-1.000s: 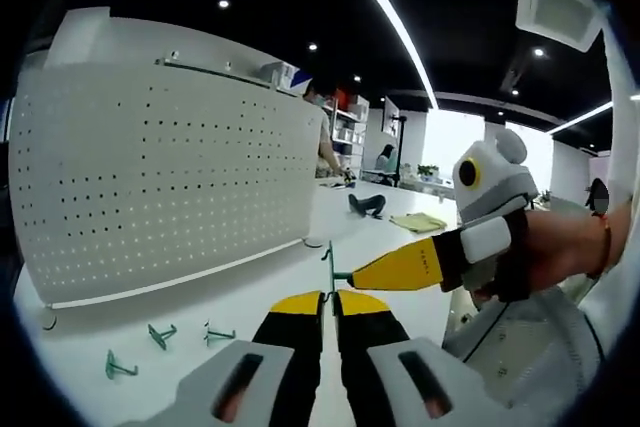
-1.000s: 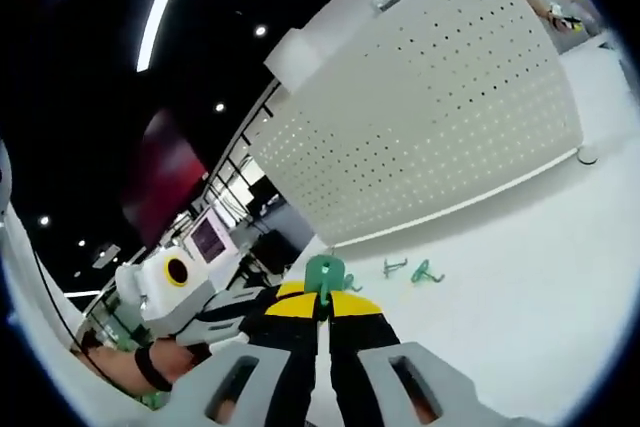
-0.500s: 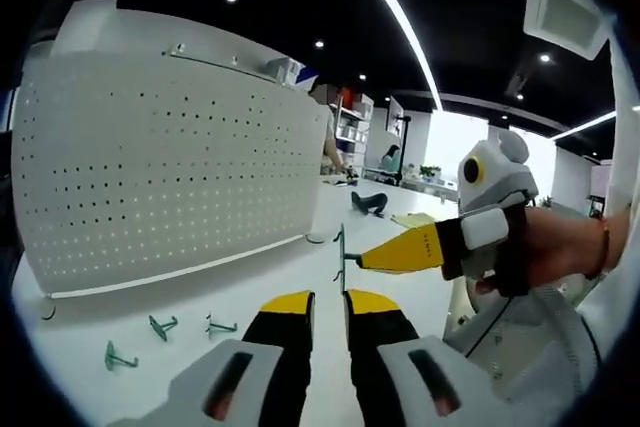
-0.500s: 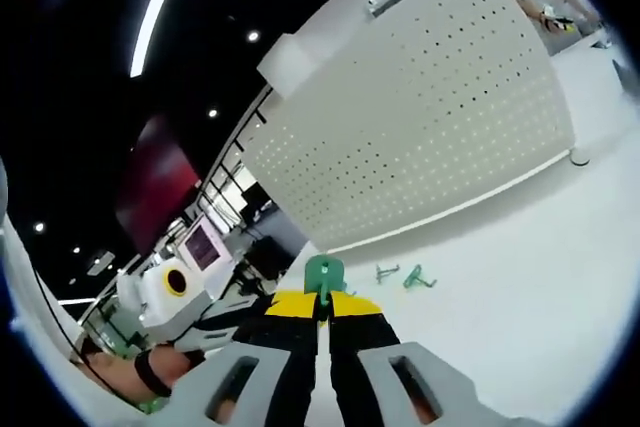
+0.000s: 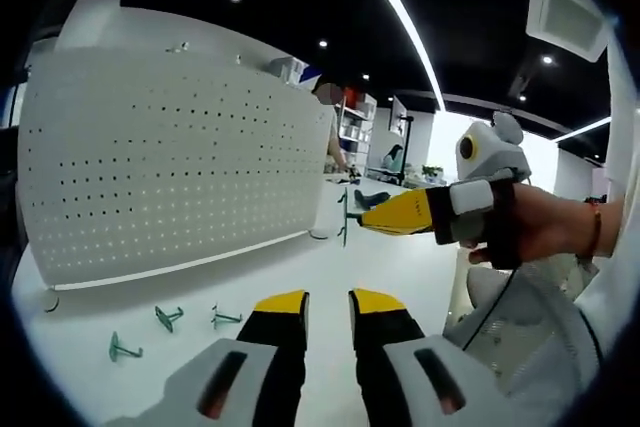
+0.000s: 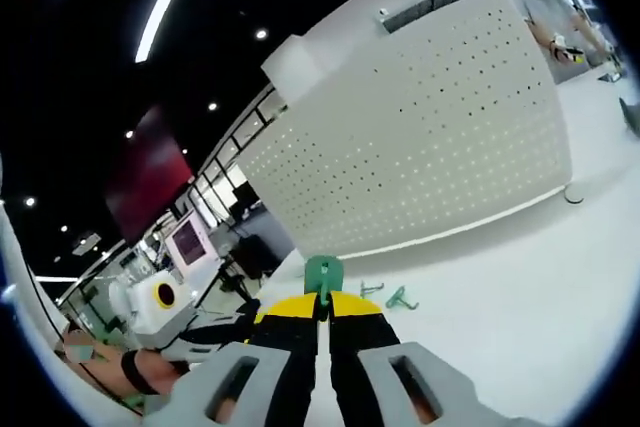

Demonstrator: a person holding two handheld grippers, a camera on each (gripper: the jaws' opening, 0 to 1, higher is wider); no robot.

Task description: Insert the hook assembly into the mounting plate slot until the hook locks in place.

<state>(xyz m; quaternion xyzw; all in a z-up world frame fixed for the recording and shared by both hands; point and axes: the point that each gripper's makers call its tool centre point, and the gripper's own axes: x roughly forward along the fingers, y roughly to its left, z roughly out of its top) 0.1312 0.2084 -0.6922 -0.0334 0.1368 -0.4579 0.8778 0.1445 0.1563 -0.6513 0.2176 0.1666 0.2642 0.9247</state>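
Jaws of the right gripper (image 6: 323, 309) pinch the green hook (image 6: 324, 275) at bottom centre, ready to carry it to the pegboard (image 6: 430, 147) standing beyond. Parted and empty, the left gripper (image 5: 328, 299) hangs low, apparently out of the way; spare hooks (image 5: 166, 317) lie at lower left.

Background stuff: the white desk (image 5: 250, 272) runs out ahead of the left hand-held gripper (image 5: 327, 309). Far past its tips there's a dark object (image 5: 372, 199) lying on the desk, and shelving (image 5: 352, 132) behind that. A long ceiling light strip (image 5: 400, 17) runs overhead, with a square vent (image 5: 565, 12) up to the right. Off to the left of the right hand-held gripper (image 6: 323, 307) there's a lit screen (image 6: 188, 240) and a dark red panel (image 6: 145, 182) above it.
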